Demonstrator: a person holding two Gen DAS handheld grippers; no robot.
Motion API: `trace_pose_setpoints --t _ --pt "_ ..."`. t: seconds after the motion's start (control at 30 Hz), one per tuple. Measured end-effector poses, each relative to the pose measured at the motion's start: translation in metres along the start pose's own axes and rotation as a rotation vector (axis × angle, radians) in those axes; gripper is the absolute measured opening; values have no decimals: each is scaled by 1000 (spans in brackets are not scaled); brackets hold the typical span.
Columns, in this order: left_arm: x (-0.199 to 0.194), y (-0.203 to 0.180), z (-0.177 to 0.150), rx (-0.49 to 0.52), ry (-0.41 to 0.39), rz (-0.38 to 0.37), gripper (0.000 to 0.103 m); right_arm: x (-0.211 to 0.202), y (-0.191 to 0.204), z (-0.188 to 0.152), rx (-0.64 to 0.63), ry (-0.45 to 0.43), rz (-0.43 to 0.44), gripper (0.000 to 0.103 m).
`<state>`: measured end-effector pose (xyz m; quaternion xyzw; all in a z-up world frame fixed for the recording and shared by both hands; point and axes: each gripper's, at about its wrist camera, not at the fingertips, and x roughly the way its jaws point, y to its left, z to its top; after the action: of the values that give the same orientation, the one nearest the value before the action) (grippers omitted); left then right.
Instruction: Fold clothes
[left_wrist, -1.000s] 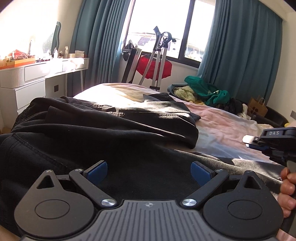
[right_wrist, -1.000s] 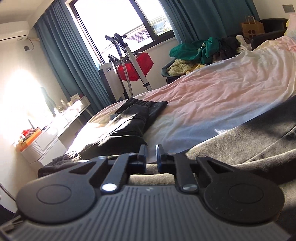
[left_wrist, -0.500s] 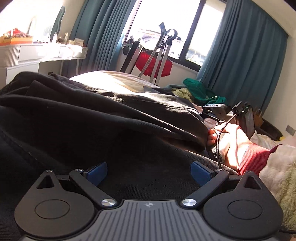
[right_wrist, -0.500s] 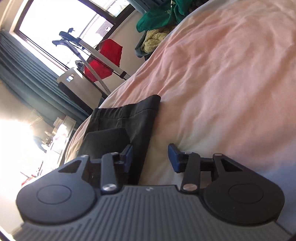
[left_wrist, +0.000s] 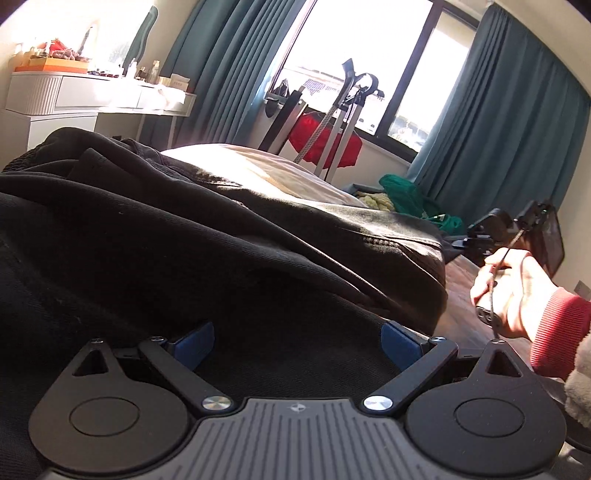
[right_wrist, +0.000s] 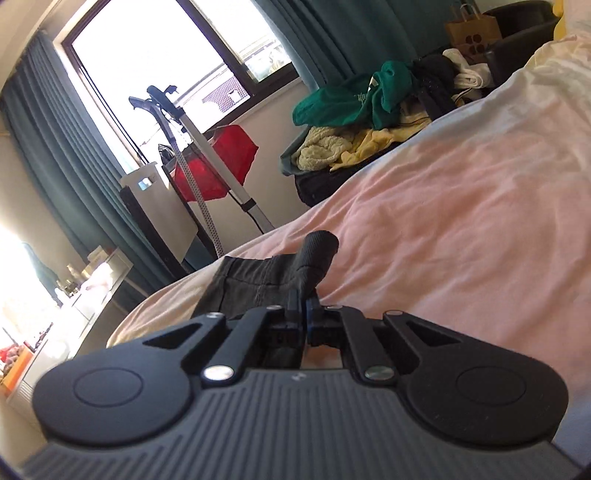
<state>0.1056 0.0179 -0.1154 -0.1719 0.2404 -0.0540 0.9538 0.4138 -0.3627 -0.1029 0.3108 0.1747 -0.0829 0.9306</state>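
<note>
A black garment (left_wrist: 221, 236) lies in heavy folds across the bed and fills most of the left wrist view. My left gripper (left_wrist: 297, 332) rests low over it, open, blue pads (left_wrist: 194, 339) wide apart with cloth beneath them. In the right wrist view a dark grey garment (right_wrist: 266, 280) lies on the pink sheet (right_wrist: 461, 221). My right gripper (right_wrist: 306, 306) is shut on its near edge, and a ribbed fold (right_wrist: 319, 247) bunches up just past the fingertips. The left wrist view also shows a hand (left_wrist: 513, 291) in a red cuff holding that gripper beyond the black garment's right edge.
An unsorted pile of green, yellow and black clothes (right_wrist: 369, 103) sits past the bed's far side. A garment steamer stand (right_wrist: 207, 155) and a red item stand by the window. A white dresser (left_wrist: 74, 99) is at the left. A paper bag (right_wrist: 472, 29) is in the far corner.
The right gripper travelled across the sheet to the dark grey garment, opened, then shut on its edge. The left gripper sank lower over the black garment. The hand with the red cuff entered the left view.
</note>
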Motion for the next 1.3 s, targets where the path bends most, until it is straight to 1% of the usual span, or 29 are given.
trace_pose_setpoints --t 0.13,0.23,0.3,0.33,0.4,0.43,0.47,0.53,0.63,0.7,0.8,0.93,0.97,1.03,1.1,1.17,1.2,1.23,1.3 --pt "-11 4 5 -27 -11 19 98 -46 -42 49 9 -102 -102 5" --pt "-19 1 7 -5 -23 27 98 -81 -88 84 1 -164 -207 5" --pt "-20 -6 8 23 -33 25 98 -103 -123 101 5 -200 -295 5" --pt "-20 -9 8 37 -38 24 98 -112 -143 108 20 -201 -342 5" --pt "-22 -16 9 65 -47 21 98 -125 -183 121 67 -176 -436 5" --pt "-22 -18 9 81 -52 20 98 -129 -197 125 86 -165 -456 5" --pt "-22 -20 8 98 -57 20 98 -129 -202 127 85 -157 -456 5" --pt "-23 -25 7 125 -65 24 98 -124 -194 133 25 -148 -446 5" --pt "-21 -27 4 132 -53 25 98 -123 -176 147 -21 -187 -380 5" --pt "-19 -27 3 135 -44 24 98 -125 -172 149 -48 -206 -371 5" --pt "-17 -28 3 140 -35 20 98 -131 -202 129 -27 -175 -400 5" --pt "-18 -27 2 146 -24 12 98 -137 -252 76 33 -99 -442 5" --pt "-18 -30 1 162 -30 17 98 -137 -263 62 56 -79 -452 5" --pt "-20 -37 -1 199 -43 28 98 -138 -278 43 102 -52 -441 6" --pt "-21 -43 -2 235 -55 39 98 -142 -287 41 164 -43 -405 7" --pt "-23 -50 -4 271 -75 39 98 -147 -290 47 217 -16 -397 12" --pt "-23 -53 -3 280 -77 35 98 -150 -288 51 232 -2 -401 15" --pt "-22 -56 -3 291 -75 36 98 -156 -282 54 223 2 -405 18" --pt "-22 -60 -3 314 -71 42 98 -173 -263 58 176 -2 -405 37"
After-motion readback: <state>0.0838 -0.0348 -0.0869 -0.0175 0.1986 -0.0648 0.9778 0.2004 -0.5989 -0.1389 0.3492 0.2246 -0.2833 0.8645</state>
